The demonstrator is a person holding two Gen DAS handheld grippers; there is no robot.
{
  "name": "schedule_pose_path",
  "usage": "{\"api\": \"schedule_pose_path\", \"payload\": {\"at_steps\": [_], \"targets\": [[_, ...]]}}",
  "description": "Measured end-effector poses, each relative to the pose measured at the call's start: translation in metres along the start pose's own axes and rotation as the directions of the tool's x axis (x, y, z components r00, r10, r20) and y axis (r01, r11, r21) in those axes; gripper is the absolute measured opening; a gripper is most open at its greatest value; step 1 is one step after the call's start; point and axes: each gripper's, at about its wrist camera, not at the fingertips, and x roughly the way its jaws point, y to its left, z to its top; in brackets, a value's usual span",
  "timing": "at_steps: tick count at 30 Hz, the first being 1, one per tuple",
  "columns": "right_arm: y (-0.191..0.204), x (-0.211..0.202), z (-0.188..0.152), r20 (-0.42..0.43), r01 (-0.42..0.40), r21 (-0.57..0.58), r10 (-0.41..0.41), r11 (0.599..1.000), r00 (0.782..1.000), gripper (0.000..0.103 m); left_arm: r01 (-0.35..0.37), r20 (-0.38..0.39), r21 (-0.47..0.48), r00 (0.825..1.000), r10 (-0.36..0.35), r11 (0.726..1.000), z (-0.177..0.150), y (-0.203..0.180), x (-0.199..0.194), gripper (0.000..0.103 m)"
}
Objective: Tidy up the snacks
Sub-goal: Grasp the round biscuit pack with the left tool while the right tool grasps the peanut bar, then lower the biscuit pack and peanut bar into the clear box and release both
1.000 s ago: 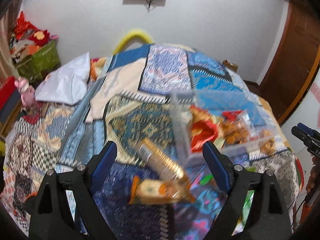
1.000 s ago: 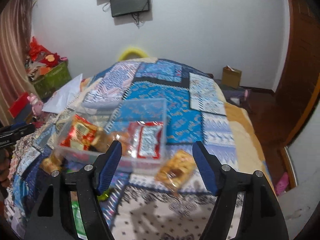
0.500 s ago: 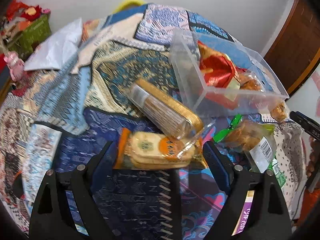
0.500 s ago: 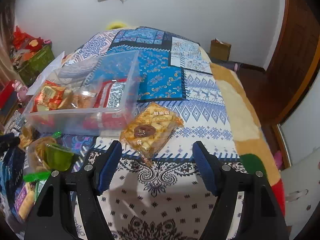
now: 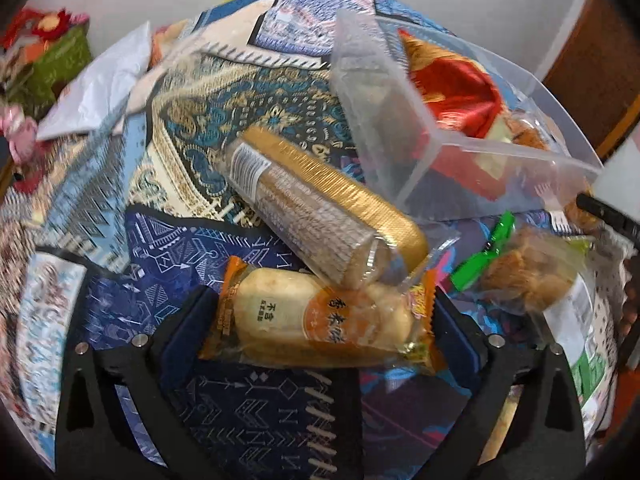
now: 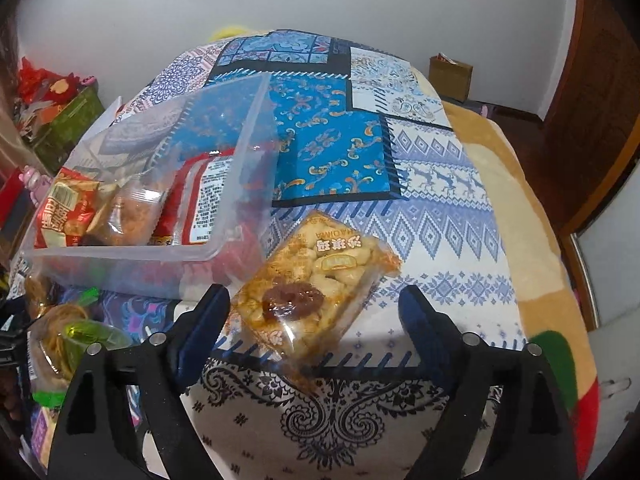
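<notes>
- The clear plastic bin (image 6: 224,216) rests on the patchwork bedspread (image 6: 420,184) and is, by judgement, the collection point for the snacks; it already holds some packets.
- Contents countable in the right wrist view: one red-and-gold packet (image 6: 64,210), one clear bag of brown snack (image 6: 136,212), one red-and-white packet (image 6: 200,204). More may lie hidden beneath them.
- Left gripper (image 5: 320,328): jaws opening, spread wide. One orange-wrapped cake packet (image 5: 320,320) lies between them on the bedspread; the pads do not press on it, so nothing is held.
- One long gold-wrapped biscuit sleeve (image 5: 320,208) lies just beyond, its near end overlapping the cake packet and its flank close to the bin wall. Judgement: lifting the cake packet will disturb the sleeve.
- One bag of brown cookies (image 5: 528,276), with green on its wrapper, lies to the right of the sleeve, just outside the bin.
- Right gripper (image 6: 316,316): jaws opening, with one clear packet of puffed rice bar (image 6: 316,292) between them; the near-side pad is just beside it, the other well apart. No grip yet.
- This packet lies just beside the bin's near corner, a short transfer by judgement.
- Loose items counted outside the bin: four clearly. A green-lidded cup (image 6: 80,340) and further packets at the left edge of the right wrist view cannot be counted reliably.
</notes>
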Motion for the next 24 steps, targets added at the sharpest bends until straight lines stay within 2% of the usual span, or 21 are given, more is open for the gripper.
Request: {"api": "schedule_pose_path", "payload": {"at_steps": [3,6,8,10,13,18,24], "targets": [[-0.003,0.003,-0.003,-0.003,-0.018,0.015,0.018,1.000,1.000,0.084,0.014,0.016,-0.019,1.000,-0.013,1.000,-0.001,0.003,-0.001,0.101],[-0.007,0.003,-0.004,0.000,-0.033,0.032,0.033,0.999,0.999,0.083,0.012,0.035,-0.017,0.999,-0.012,1.000,-0.004,0.004,-0.006,0.095],[-0.008,0.002,-0.005,0.002,-0.034,0.032,0.034,0.999,0.999,0.075,0.020,0.041,-0.020,0.999,-0.019,1.000,-0.007,0.006,-0.011,0.091],[-0.008,0.001,-0.006,0.002,-0.051,0.033,0.051,0.998,0.999,0.057,0.020,0.045,-0.025,0.999,-0.019,0.999,-0.010,0.006,-0.016,0.087],[-0.011,-0.002,-0.006,0.003,-0.050,0.043,0.050,0.998,0.999,0.051,0.002,0.060,-0.020,0.998,-0.001,1.000,-0.017,0.008,-0.026,0.082],[-0.013,-0.010,-0.010,0.019,-0.020,0.031,0.020,0.999,1.000,0.048,-0.003,0.086,-0.027,0.996,0.005,1.000,-0.025,0.014,-0.046,0.081],[-0.019,-0.030,-0.015,0.051,-0.012,0.035,0.010,0.999,0.999,0.047,-0.009,0.187,-0.021,0.982,0.013,1.000,-0.021,0.012,-0.087,0.081]]}}
